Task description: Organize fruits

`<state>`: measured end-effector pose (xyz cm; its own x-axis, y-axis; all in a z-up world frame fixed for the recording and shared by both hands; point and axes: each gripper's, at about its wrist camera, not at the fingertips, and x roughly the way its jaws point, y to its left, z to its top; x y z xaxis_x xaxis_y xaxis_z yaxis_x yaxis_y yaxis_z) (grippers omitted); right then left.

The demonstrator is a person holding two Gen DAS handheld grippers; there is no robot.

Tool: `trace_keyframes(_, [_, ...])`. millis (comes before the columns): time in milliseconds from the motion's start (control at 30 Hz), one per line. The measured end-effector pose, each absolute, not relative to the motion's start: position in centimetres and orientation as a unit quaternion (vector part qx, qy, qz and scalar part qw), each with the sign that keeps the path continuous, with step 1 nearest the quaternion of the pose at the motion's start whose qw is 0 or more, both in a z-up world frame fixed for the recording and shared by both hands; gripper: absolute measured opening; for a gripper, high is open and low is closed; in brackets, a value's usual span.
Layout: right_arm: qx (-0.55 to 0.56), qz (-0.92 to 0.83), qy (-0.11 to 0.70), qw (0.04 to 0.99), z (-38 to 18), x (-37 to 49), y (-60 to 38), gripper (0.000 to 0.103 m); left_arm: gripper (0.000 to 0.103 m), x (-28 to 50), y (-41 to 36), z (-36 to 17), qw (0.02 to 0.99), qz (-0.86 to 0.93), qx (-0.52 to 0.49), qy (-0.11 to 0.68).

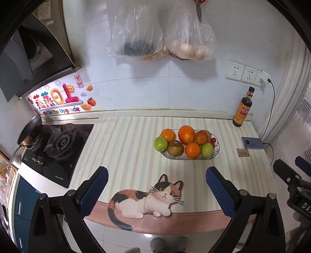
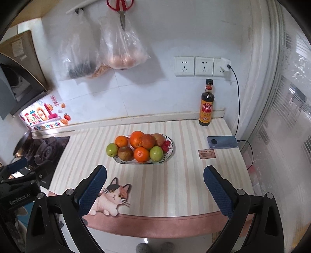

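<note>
An oval dish (image 1: 217, 149) (image 2: 171, 150) stands on the striped counter mat, piled with fruit: several oranges (image 1: 186, 134) (image 2: 137, 139), two green apples (image 1: 160, 143) (image 2: 112, 149), a brownish fruit (image 1: 175, 148) (image 2: 125, 153) and small red cherries (image 1: 213, 140) (image 2: 166, 144). My left gripper (image 1: 157, 186) is open and empty above the near edge of the counter, with the dish ahead and slightly right. My right gripper (image 2: 155, 185) is also open and empty, short of the dish. Its blue-padded fingers (image 1: 303, 165) show at the right edge of the left wrist view.
A gas stove (image 1: 58, 148) with a pan (image 1: 29, 132) is on the left. A dark sauce bottle (image 2: 207, 103), a charging phone (image 2: 222, 142) and a small card (image 2: 207, 154) sit at the back right. Plastic bags (image 2: 122, 48) and scissors (image 2: 121, 11) hang on the wall.
</note>
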<state>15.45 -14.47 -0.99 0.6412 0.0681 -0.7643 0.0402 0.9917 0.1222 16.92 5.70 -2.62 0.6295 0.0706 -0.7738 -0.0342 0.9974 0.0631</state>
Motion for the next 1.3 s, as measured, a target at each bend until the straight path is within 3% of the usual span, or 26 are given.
trace_keyframes(467, [0.051, 0.007, 0.454, 0.889, -3.4, 19.3, -14.5, 0.102, 0.103, 20.0, 5.4, -5.1, 0.884, 0.036, 0.009, 0.466])
trace_keyframes(1300, [0.044, 0.011, 0.462, 0.886, -3.5, 18.8, -14.3, 0.102, 0.103, 19.2, 4.6, -5.2, 0.884, 0.028, 0.008, 0.467])
